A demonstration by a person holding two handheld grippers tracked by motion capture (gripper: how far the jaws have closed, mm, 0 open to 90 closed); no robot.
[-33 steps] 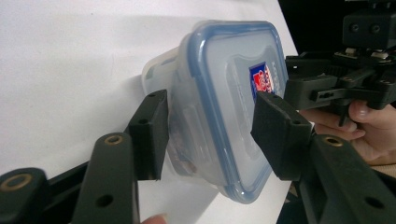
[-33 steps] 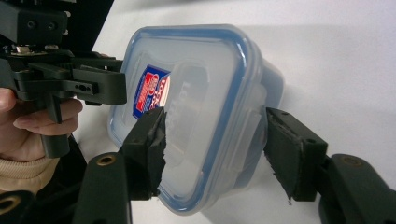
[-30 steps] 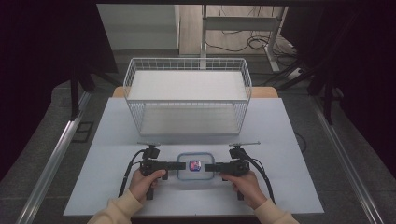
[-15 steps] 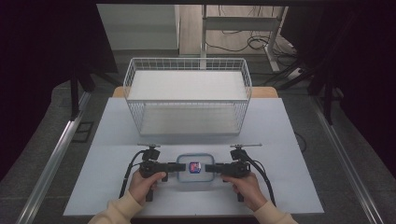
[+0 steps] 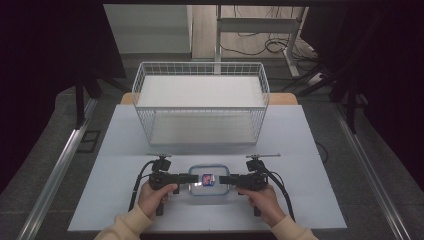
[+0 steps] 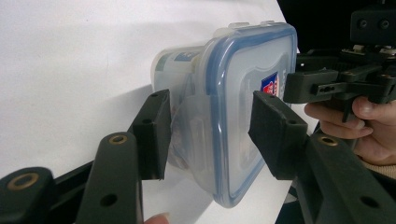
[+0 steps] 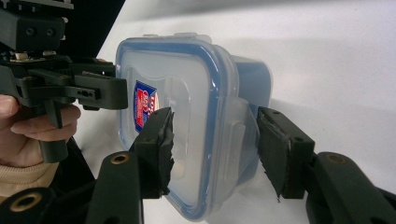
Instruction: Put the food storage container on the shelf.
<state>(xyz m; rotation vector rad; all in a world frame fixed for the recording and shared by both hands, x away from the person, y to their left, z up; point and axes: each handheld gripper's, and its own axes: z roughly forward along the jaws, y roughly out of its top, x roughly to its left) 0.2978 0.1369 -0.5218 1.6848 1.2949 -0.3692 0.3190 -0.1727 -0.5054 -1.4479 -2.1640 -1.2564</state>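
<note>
A clear plastic container (image 5: 208, 181) with a blue-rimmed lid and a small sticker lies on the white table, near the front edge. My left gripper (image 5: 192, 178) is shut on its left end. In the left gripper view the container (image 6: 233, 93) sits between the jaws, with one pad on the side latch and the other on the lid. My right gripper (image 5: 224, 180) takes the right end. Its jaws have just been closing. In the right gripper view the container (image 7: 187, 79) has one pad on its lid and the other against the latch flap. A hand holds each gripper.
A white wire basket (image 5: 200, 67) stands on the table (image 5: 300, 150) behind the container, open at the top. Cables trail from both grippers toward the front edge. Dark floor and metal rails flank the table.
</note>
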